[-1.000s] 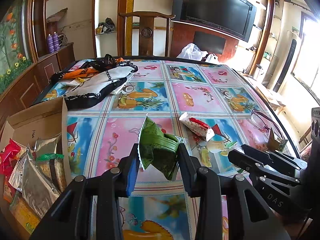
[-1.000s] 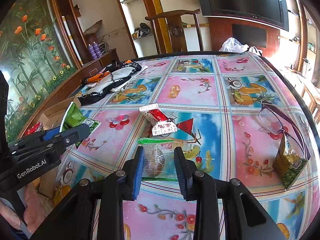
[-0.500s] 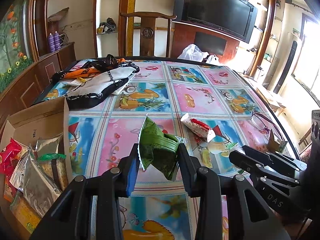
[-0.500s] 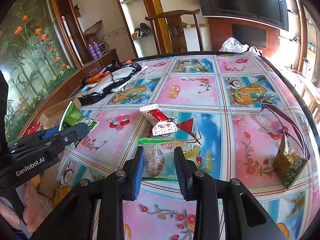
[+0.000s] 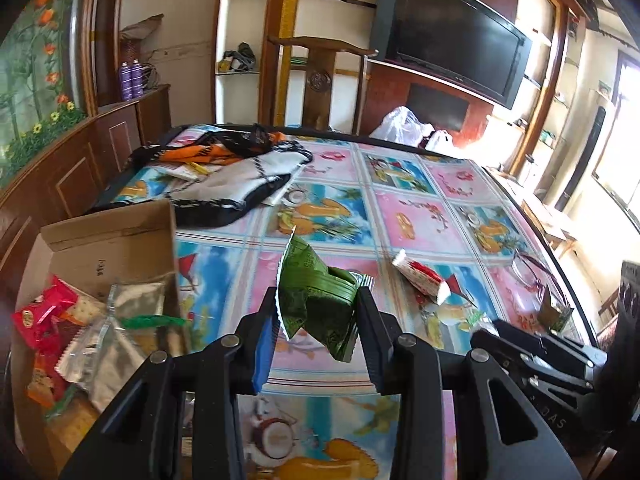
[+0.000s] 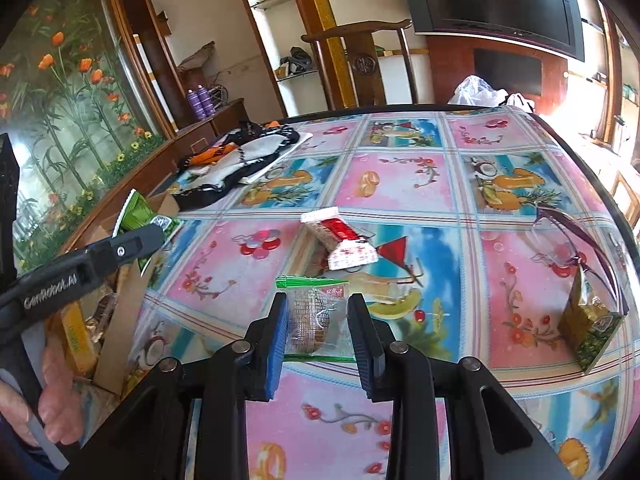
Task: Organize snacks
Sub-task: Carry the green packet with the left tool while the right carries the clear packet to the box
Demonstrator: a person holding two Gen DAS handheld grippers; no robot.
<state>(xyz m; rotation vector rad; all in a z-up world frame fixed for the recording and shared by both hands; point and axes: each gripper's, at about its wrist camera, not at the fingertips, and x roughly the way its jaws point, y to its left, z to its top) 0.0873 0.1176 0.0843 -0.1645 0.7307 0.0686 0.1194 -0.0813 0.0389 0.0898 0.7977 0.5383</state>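
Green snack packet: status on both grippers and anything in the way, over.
Left gripper shut on green snack packet, held off the table beside cardboard box. Right gripper shut on clear-wrapped snack. Nothing between packet and box.

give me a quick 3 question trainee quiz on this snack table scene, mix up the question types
1. True or false: the left gripper is shut on the crinkled green foil snack packet.
2. Multiple choice: the clear plastic snack packet with a green top edge sits between the fingers of: A) the left gripper B) the right gripper C) neither.
3. Fill in: the open brown cardboard box of snacks lies to the ____ of the left gripper in its own view.

Key: 1 true; 2 B; 3 left
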